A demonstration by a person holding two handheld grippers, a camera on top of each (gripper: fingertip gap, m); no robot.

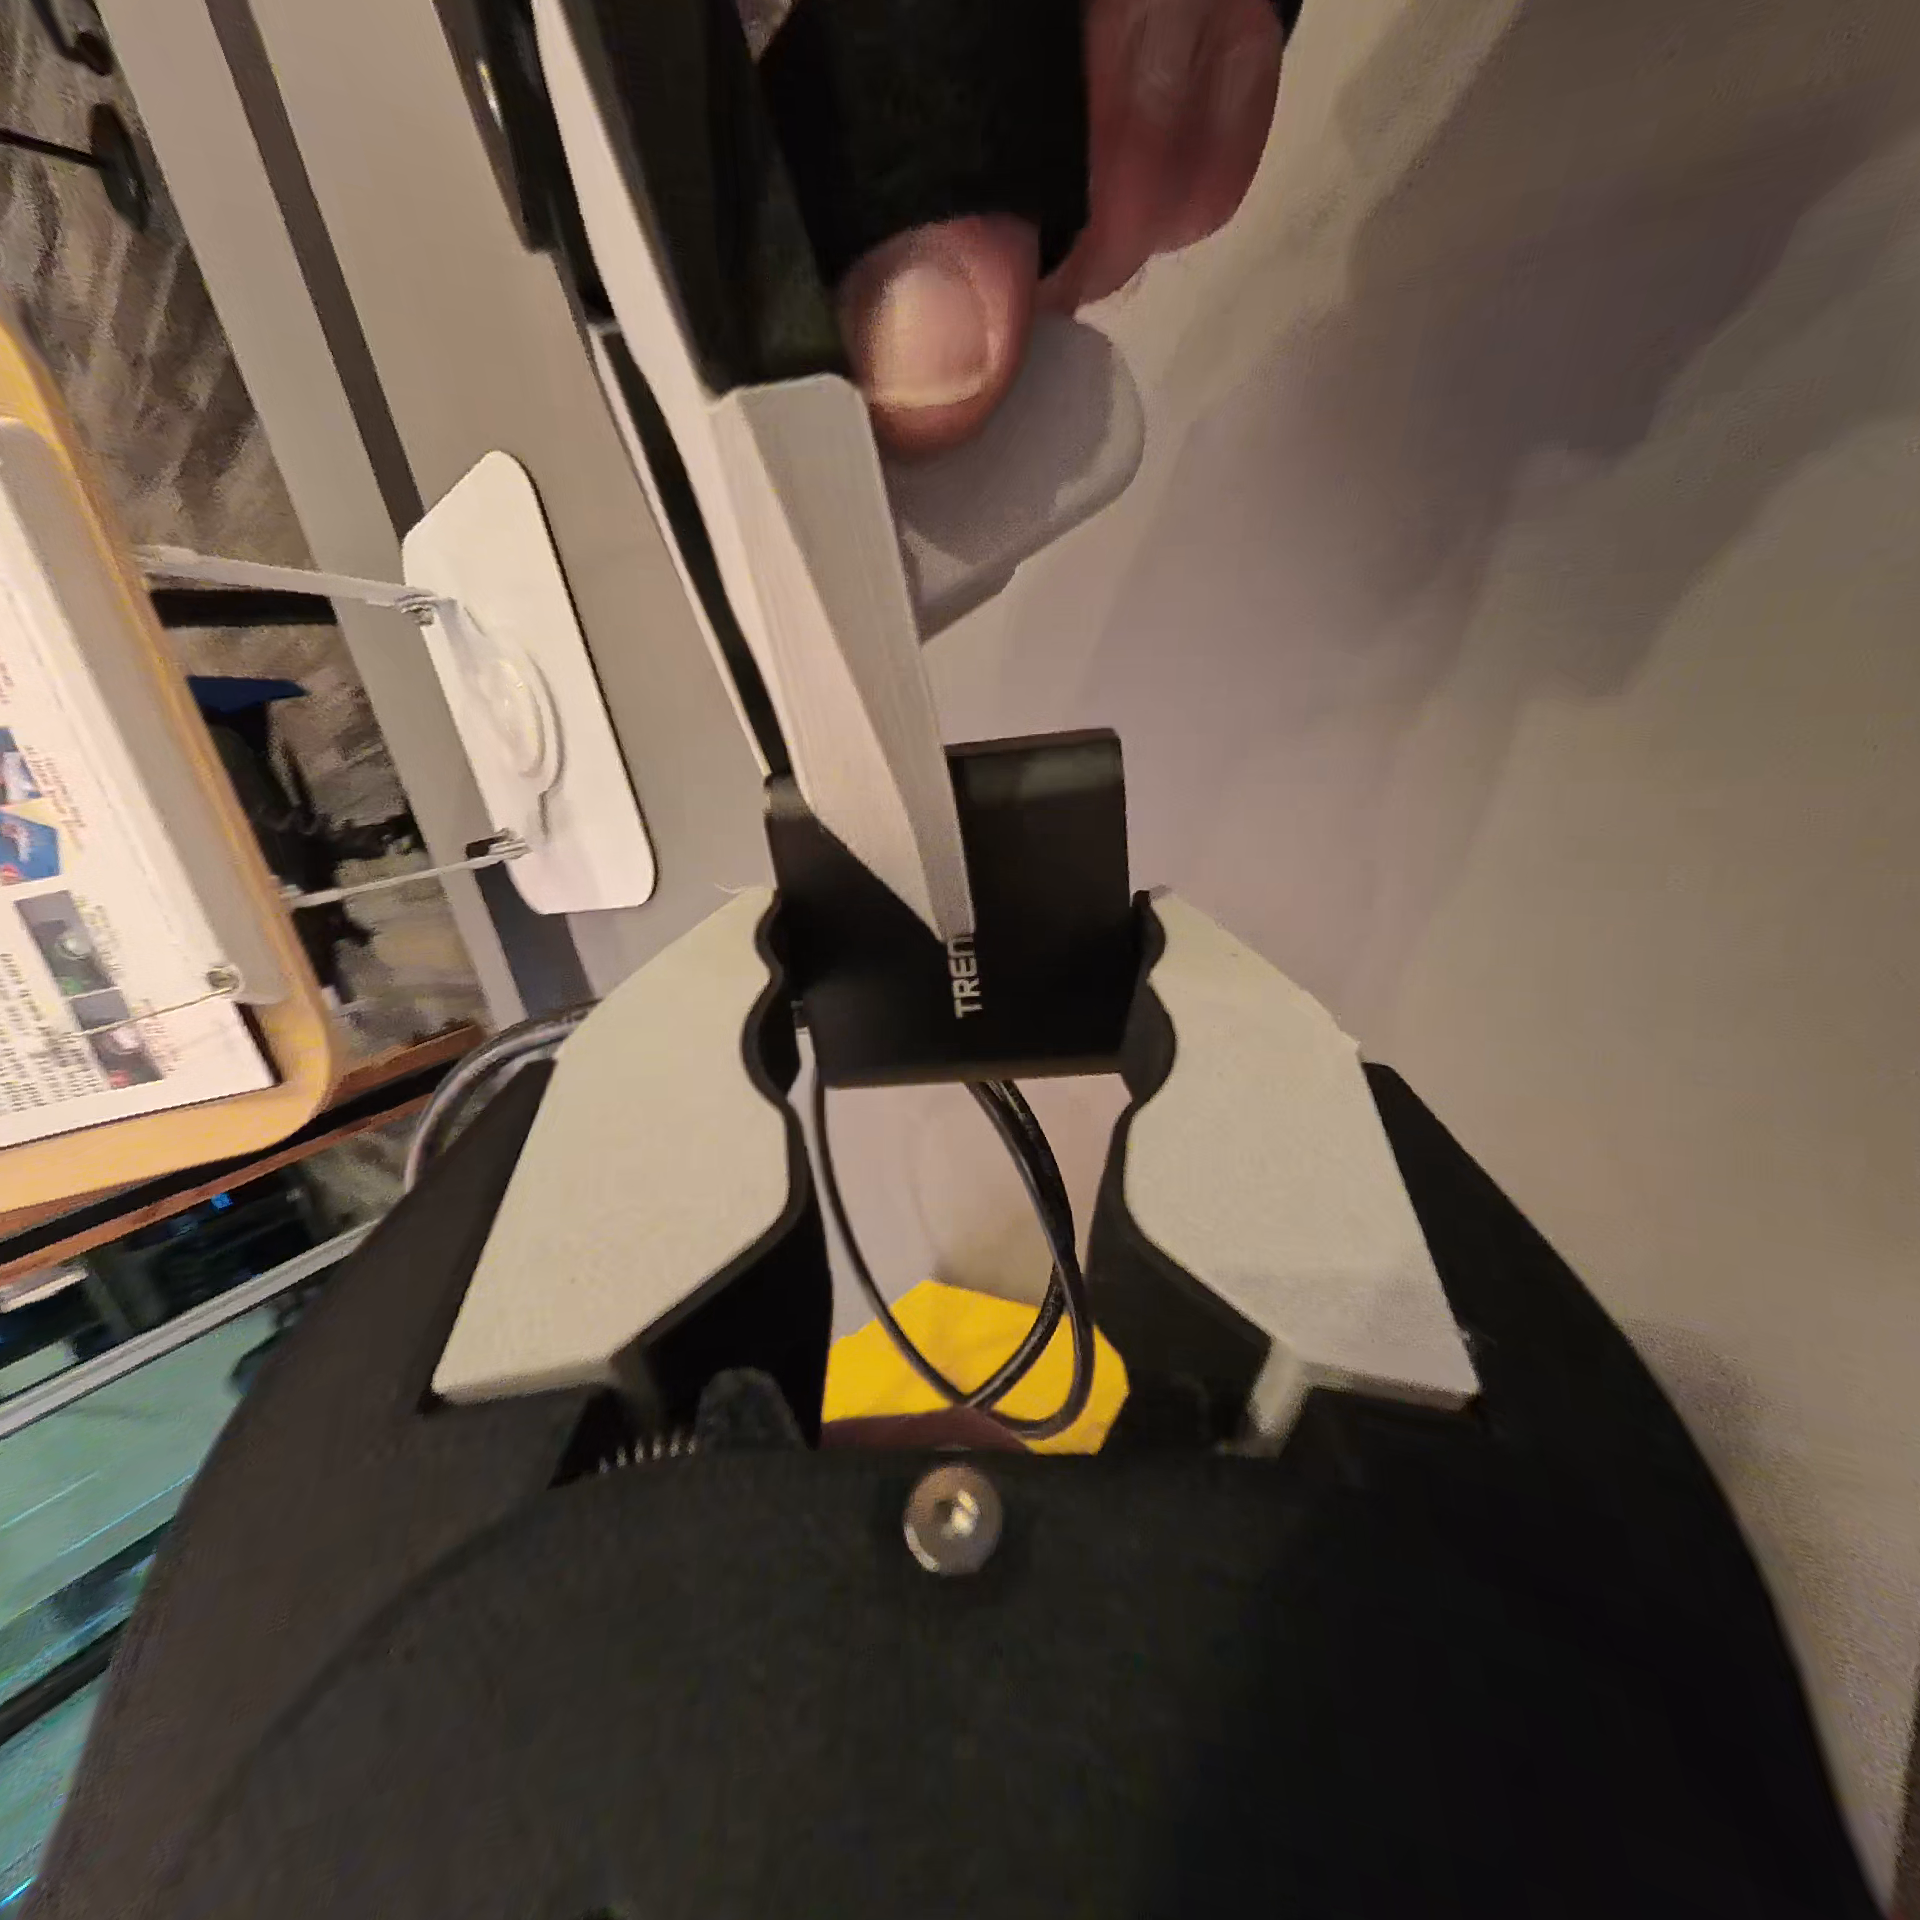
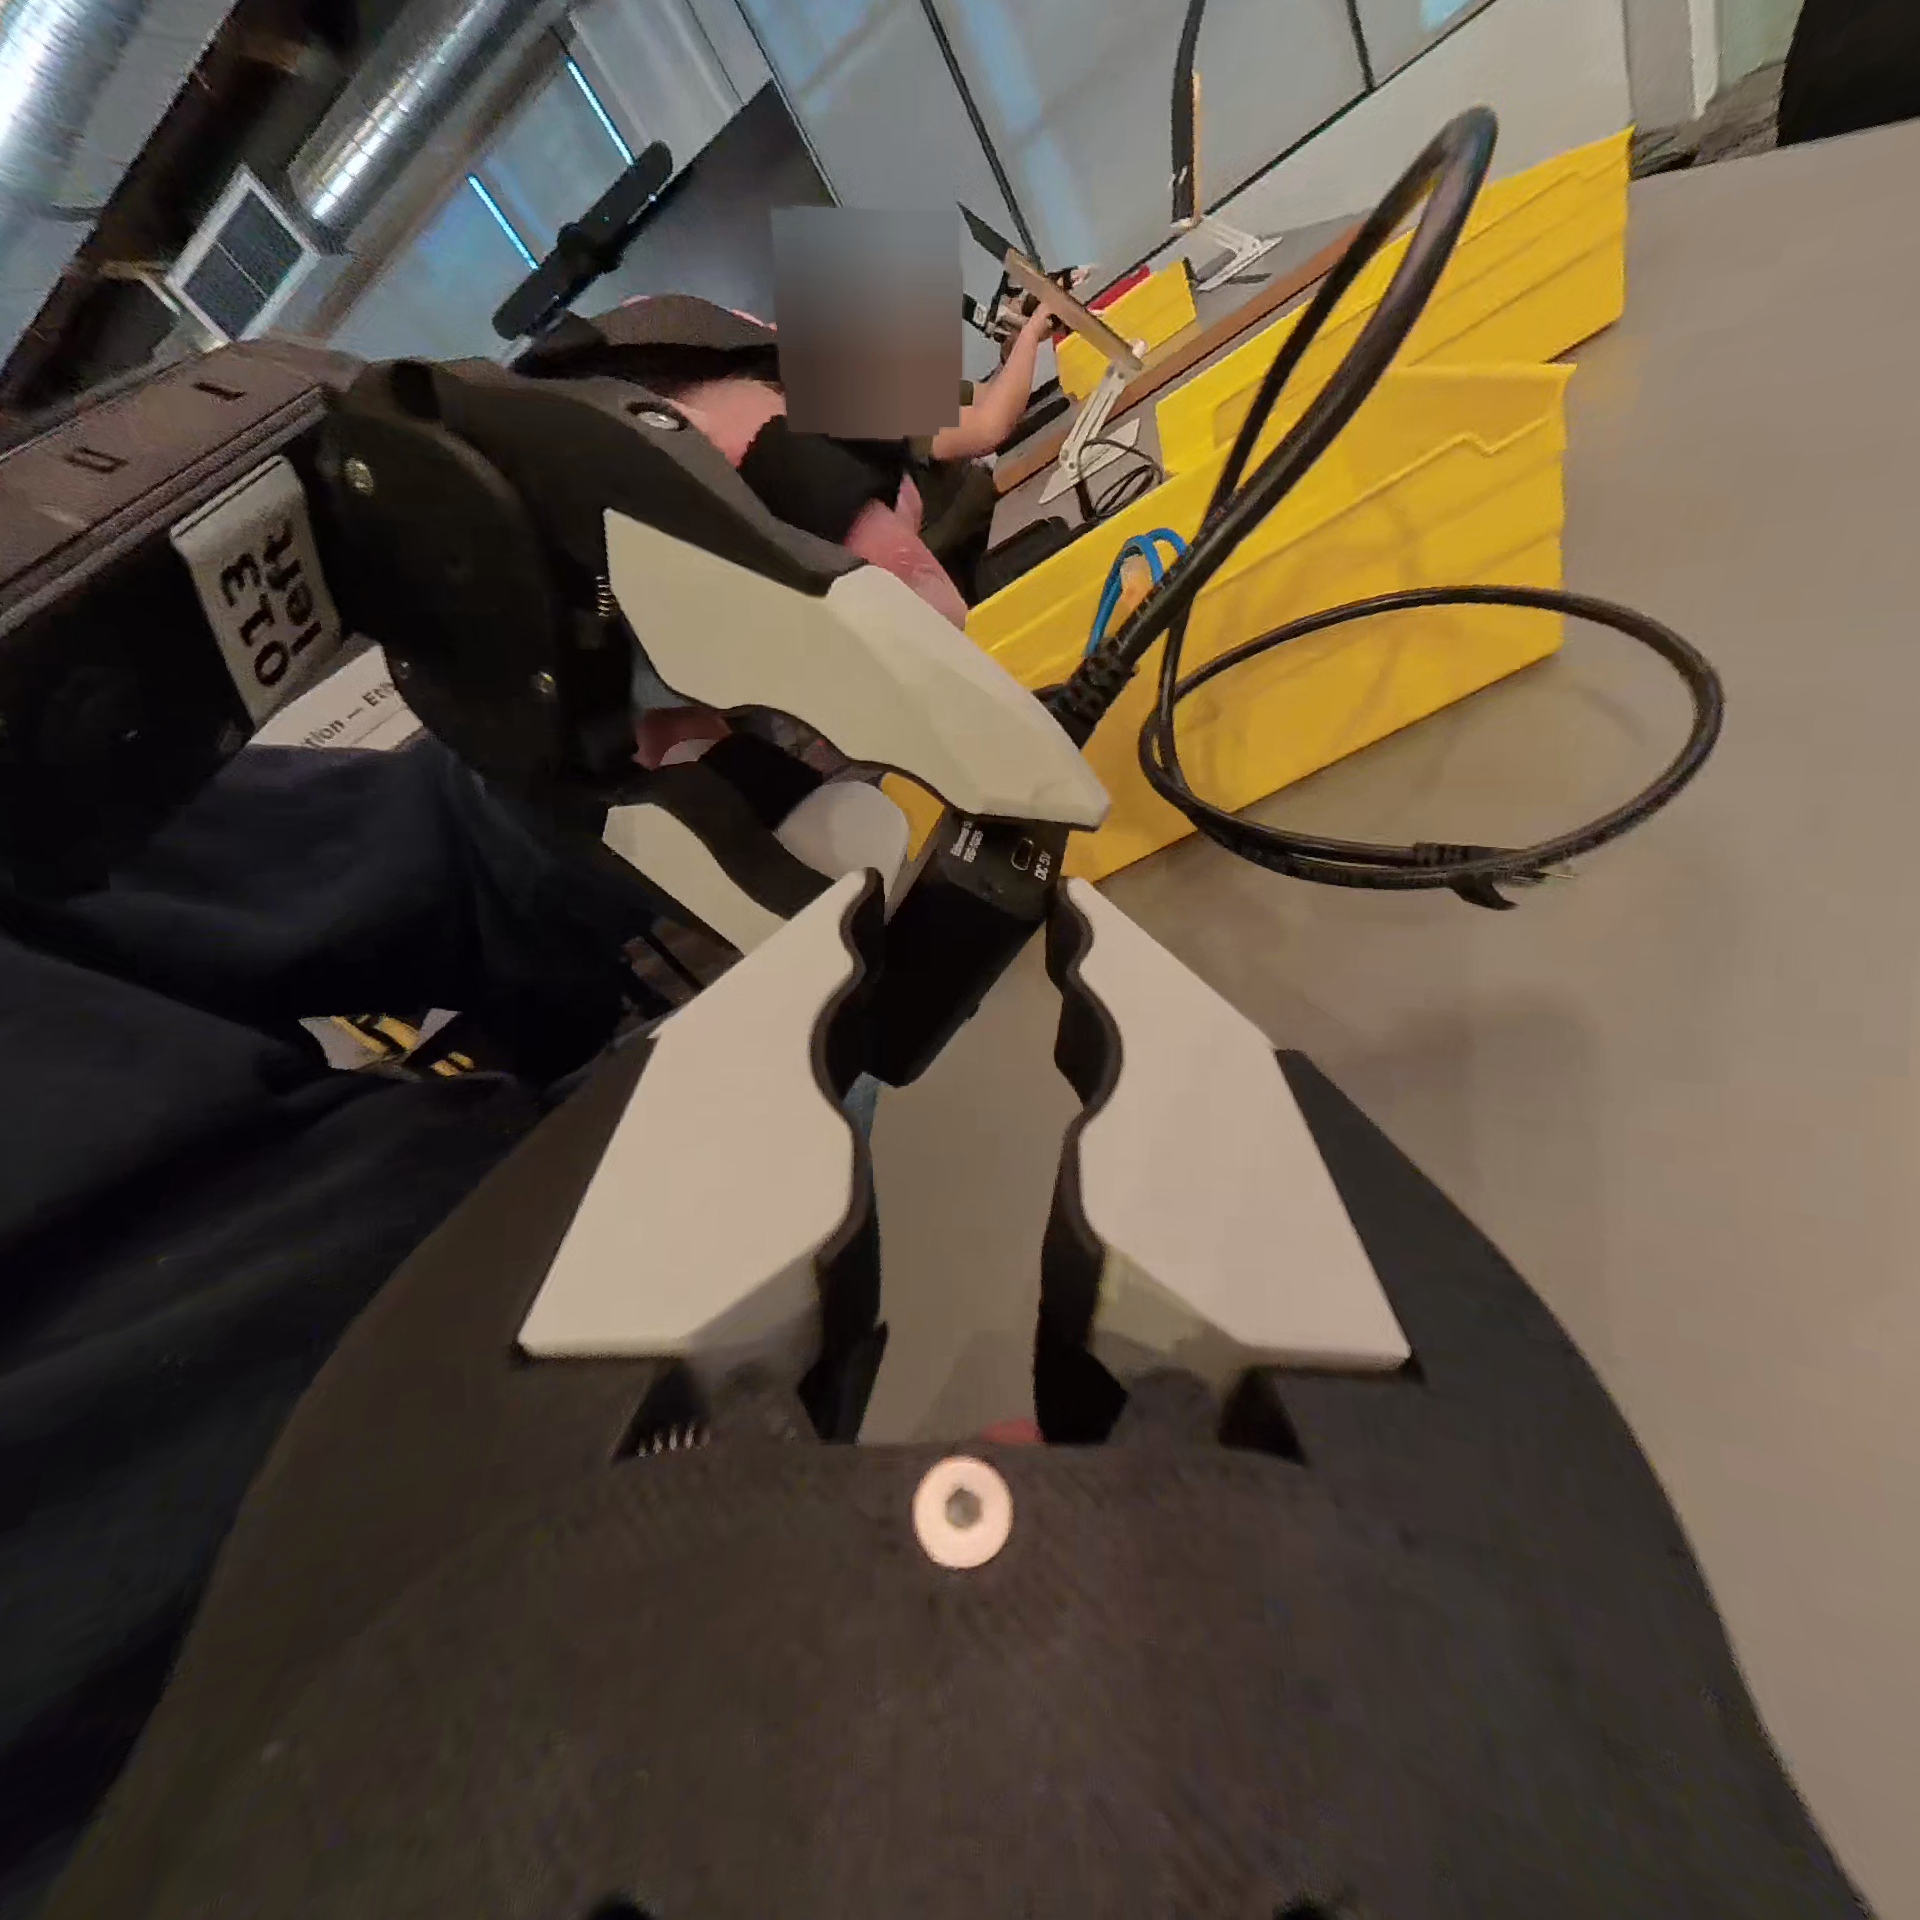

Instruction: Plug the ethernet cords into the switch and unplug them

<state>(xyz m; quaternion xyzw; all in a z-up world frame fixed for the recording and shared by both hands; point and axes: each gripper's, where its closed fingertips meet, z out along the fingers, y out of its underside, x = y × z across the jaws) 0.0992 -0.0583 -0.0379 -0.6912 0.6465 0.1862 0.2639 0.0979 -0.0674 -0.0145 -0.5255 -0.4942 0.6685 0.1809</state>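
Note:
The switch [image 1: 1039, 935] is a small black box, held off the grey table. My left gripper [image 1: 961, 925] is shut on its two sides. My right gripper [image 2: 961, 904] is shut on the switch [image 2: 956, 956] across its thin faces. One right finger [image 1: 852, 644] comes down onto the switch in the left wrist view. A left finger [image 2: 862, 675] lies over the switch in the right wrist view. A black ethernet cord [image 2: 1351, 343] loops up from behind that finger, where its near end is hidden. Its free plug [image 2: 1496, 883] lies on the table. Black cord loops [image 1: 1049, 1299] hang under the switch.
Yellow bins [image 2: 1403, 540] stand on the grey table [image 2: 1558, 1195] just beyond the switch; one holds a blue cord [image 2: 1143, 561]. A person sits farther back at another bench. A hand [image 1: 935, 322] holds the right gripper. A wood-framed printed sheet [image 1: 156, 831] is at the left. My two grippers' fingertips are within a few centimetres of each other.

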